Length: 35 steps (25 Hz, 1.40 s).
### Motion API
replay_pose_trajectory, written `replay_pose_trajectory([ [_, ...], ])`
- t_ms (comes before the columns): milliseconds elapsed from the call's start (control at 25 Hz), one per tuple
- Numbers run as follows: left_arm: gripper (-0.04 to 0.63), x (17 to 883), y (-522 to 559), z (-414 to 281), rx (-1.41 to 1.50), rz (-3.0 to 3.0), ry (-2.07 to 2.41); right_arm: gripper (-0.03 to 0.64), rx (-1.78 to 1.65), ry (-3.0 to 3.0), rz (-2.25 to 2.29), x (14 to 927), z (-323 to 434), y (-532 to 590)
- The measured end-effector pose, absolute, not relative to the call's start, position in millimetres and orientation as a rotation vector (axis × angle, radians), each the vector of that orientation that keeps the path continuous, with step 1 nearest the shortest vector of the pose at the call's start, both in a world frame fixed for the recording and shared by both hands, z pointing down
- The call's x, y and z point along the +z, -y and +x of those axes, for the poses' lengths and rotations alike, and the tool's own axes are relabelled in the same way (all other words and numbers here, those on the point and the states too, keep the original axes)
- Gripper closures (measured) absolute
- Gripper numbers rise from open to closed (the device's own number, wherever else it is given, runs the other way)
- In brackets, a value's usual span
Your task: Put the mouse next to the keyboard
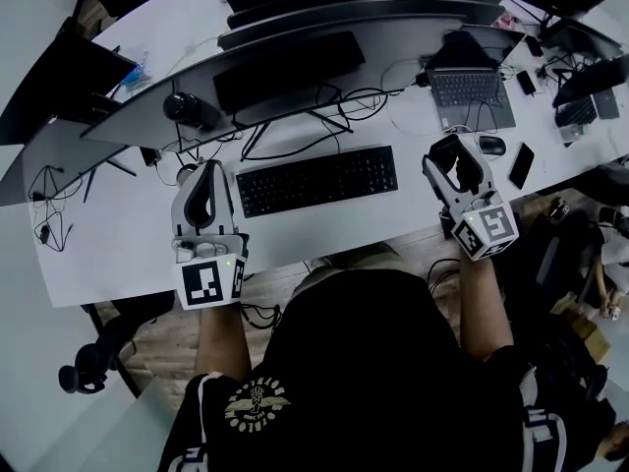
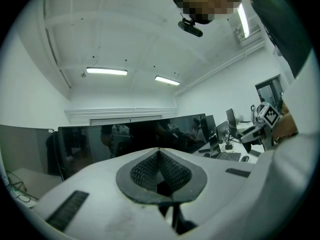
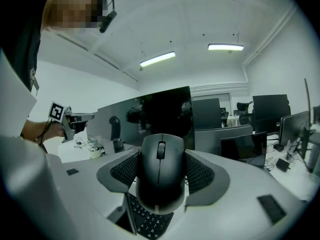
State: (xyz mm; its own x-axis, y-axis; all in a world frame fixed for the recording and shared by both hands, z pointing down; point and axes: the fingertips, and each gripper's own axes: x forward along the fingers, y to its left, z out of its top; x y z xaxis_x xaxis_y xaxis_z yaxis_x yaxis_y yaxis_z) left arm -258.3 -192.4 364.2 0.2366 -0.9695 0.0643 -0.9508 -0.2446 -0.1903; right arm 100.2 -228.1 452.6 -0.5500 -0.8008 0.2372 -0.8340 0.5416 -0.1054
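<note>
Head view: person seated at white worktop [image 1: 118, 239], black keyboard [image 1: 316, 180] centre frame. Left gripper [image 1: 203, 180] is just off the keyboard's left end and right gripper [image 1: 457, 163] just off its right end, both pointing toward the monitors [image 1: 354, 13] across the top. Open laptop [image 1: 470, 88] upper right. A second mouse [image 1: 491, 146] lies on the worktop just right of the right gripper, with a phone [image 1: 521, 165] beside it. Cables [image 1: 344, 101] loop between keyboard and monitors.

Left gripper view: jaws closed on each other, textured pads [image 2: 147, 171] meeting, nothing between them. Camera tilts up at ceiling lights [image 2: 106, 71] and a dark monitor. Right gripper shows small at the right edge.

Right gripper view: jaws clamped on the black mouse [image 3: 160, 176], one pad on each flank, scroll wheel facing the camera. Mouse is held in the jaws near the keyboard's right end. Keys show just under it at bottom centre of frame. Left gripper is visible small at the left edge.
</note>
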Motion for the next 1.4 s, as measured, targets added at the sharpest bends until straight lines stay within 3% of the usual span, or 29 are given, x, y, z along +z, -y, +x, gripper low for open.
replay_pose_trajectory([
  [1400, 0.594, 350, 255, -209, -0.298, -2.334, -1.852, 0.333, 0.866, 2.175, 1.162, 700, 131, 259],
])
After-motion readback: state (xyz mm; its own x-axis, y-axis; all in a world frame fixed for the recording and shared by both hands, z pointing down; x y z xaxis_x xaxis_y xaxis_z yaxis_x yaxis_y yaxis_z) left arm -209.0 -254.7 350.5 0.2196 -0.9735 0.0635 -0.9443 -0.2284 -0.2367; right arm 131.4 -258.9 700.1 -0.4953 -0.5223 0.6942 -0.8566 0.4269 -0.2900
